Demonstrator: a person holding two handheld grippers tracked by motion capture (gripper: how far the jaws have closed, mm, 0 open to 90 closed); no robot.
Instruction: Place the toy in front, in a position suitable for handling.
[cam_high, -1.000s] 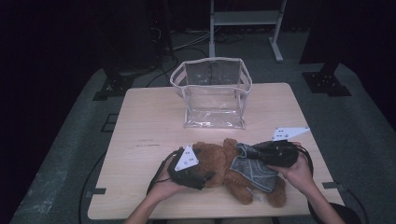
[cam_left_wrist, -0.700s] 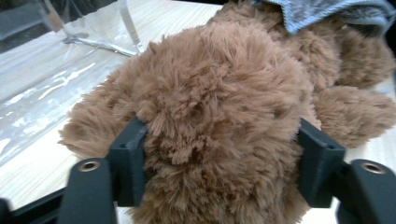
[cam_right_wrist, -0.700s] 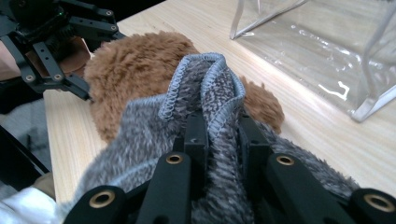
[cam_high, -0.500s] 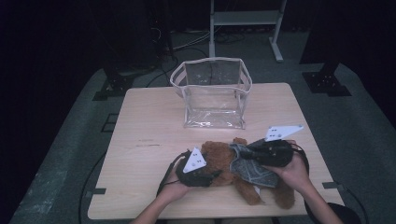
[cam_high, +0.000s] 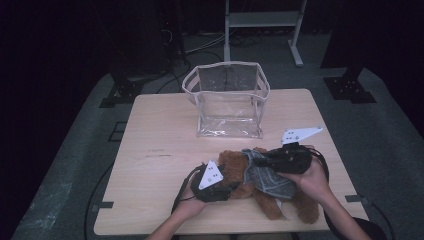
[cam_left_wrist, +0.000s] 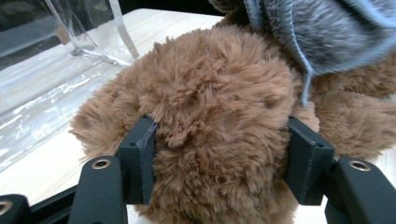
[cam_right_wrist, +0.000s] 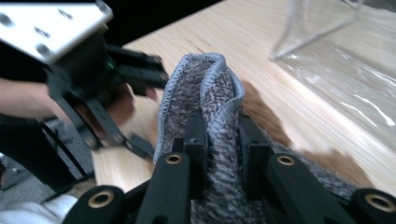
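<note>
A brown teddy bear (cam_high: 235, 169) in a grey knitted garment (cam_high: 270, 177) lies on the table's near half. In the left gripper view its furry head (cam_left_wrist: 210, 107) sits between my left gripper's (cam_left_wrist: 219, 158) jaws. Those jaws have just been closing, and both pads (cam_left_wrist: 140, 158) press into the fur. The right gripper (cam_right_wrist: 219, 135) is shut on a raised fold of the grey garment (cam_right_wrist: 205, 88), at its hem. From above, the left gripper (cam_high: 227, 187) is at the bear's left end and the right gripper (cam_high: 265, 161) over its body.
A clear plastic bag (cam_high: 227, 100) with white trim stands open and upright behind the bear, at the middle of the wooden table (cam_high: 160, 135). The bear's legs reach toward the front right edge. A white frame stands on the floor beyond the table.
The left gripper came in against the bear's head and closed on it. The right gripper rose a little with the garment's edge, and the bear shifted slightly to the right.
</note>
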